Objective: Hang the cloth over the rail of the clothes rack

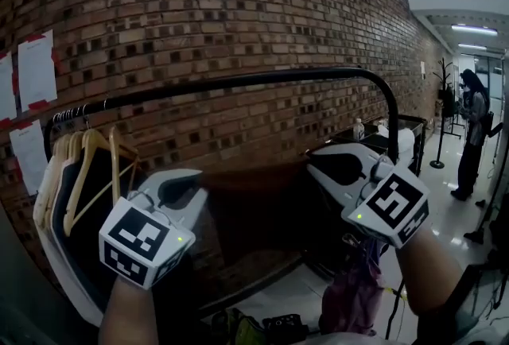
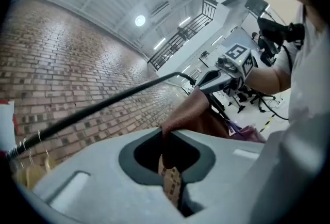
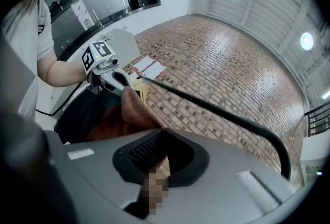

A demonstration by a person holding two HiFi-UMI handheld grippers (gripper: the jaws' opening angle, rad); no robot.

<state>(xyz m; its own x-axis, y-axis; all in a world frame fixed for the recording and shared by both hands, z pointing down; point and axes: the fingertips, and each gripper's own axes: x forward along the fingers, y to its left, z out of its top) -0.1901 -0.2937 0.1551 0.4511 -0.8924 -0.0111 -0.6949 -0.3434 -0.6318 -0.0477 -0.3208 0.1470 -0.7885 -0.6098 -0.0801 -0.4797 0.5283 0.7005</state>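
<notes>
A brown cloth (image 1: 254,196) is stretched between my two grippers, just below and in front of the black rail (image 1: 238,81) of the clothes rack. My left gripper (image 1: 193,191) is shut on the cloth's left end, and my right gripper (image 1: 316,164) is shut on its right end. In the left gripper view the cloth (image 2: 192,113) runs from my jaws up to the right gripper (image 2: 223,74), with the rail (image 2: 103,102) slanting above. In the right gripper view the cloth (image 3: 132,113) leads to the left gripper (image 3: 114,79), beside the rail (image 3: 221,114).
Wooden hangers with dark and white garments (image 1: 83,176) hang at the rack's left end. Papers (image 1: 36,69) are stuck on the brick wall behind. A pink bag (image 1: 354,296) sits low at the right. A person (image 1: 474,129) stands far right, near a black cart (image 1: 407,133).
</notes>
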